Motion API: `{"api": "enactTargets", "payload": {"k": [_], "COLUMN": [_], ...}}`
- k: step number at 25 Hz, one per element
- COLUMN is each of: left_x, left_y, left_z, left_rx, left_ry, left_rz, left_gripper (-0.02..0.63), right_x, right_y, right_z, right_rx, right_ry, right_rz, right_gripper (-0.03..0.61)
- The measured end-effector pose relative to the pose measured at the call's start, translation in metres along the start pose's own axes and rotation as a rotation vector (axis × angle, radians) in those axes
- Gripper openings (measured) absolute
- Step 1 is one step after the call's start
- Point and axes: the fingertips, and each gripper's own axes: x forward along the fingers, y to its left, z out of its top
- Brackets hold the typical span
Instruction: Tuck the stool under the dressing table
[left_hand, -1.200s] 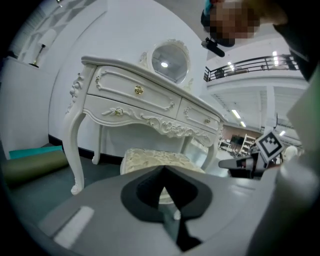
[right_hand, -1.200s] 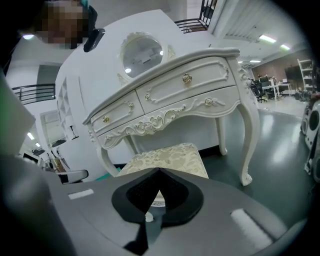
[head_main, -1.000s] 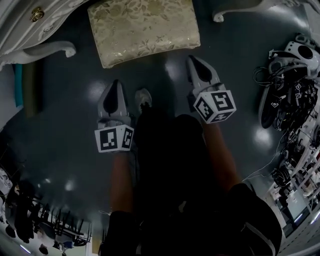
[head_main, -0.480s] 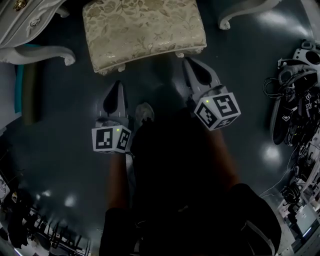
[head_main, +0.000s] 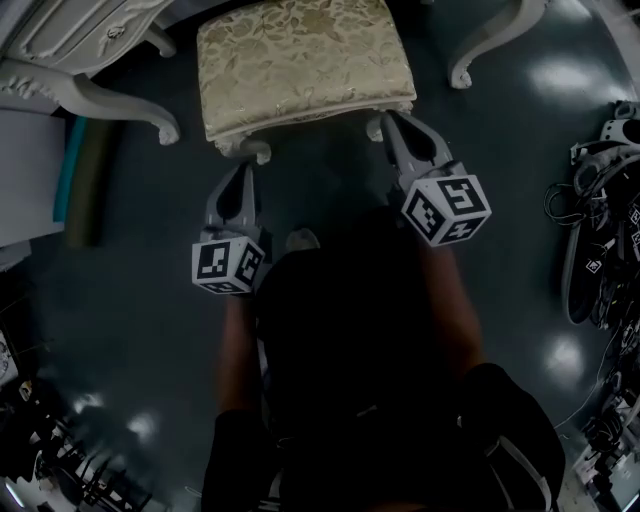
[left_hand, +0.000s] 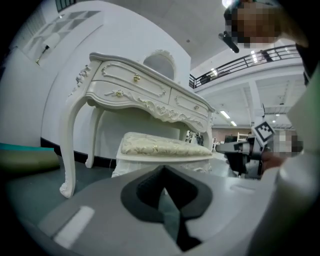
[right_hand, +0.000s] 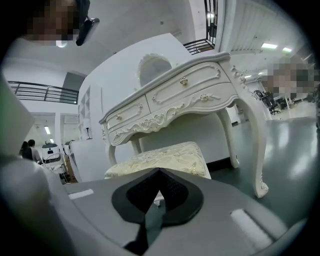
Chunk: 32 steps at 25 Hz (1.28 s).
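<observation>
On the dark floor, cushioned stool between the dressing table legs, left gripper and right gripper just beside its near edge, both closed tight, holding nothing.

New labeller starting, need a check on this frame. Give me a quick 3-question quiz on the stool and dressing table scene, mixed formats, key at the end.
1. True or false: the left gripper and the right gripper are each clamped on a leg of the stool.
2. The stool's cushion is: A plain red; B pale gold floral; C black leather.
3. Fill in: in the head view the stool stands between two curved white ___ of the dressing table.
Key: 1 false, both are shut on nothing; 2 B; 3 legs.
</observation>
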Motion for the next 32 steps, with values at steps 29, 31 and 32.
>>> {"api": "enactTargets", "payload": {"k": [29, 31, 32], "left_x": [0.010, 0.013, 0.014], "left_y": [0.065, 0.068, 0.068], "left_z": [-0.049, -0.050, -0.051], "left_rx": [0.029, 0.019, 0.016], "left_ry": [0.059, 0.055, 0.056], "left_rz": [0.147, 0.158, 0.161], "left_gripper": [0.236, 0.239, 0.239], "right_x": [0.003, 0.005, 0.006], "right_y": [-0.055, -0.058, -0.059], "right_z": [-0.045, -0.047, -0.048], "right_rx": [-0.090, -0.095, -0.099], "right_ry": [0.036, 0.038, 0.041], "right_rz": [-0.106, -0.109, -0.110], "right_gripper": [0.210, 0.212, 0.213]}}
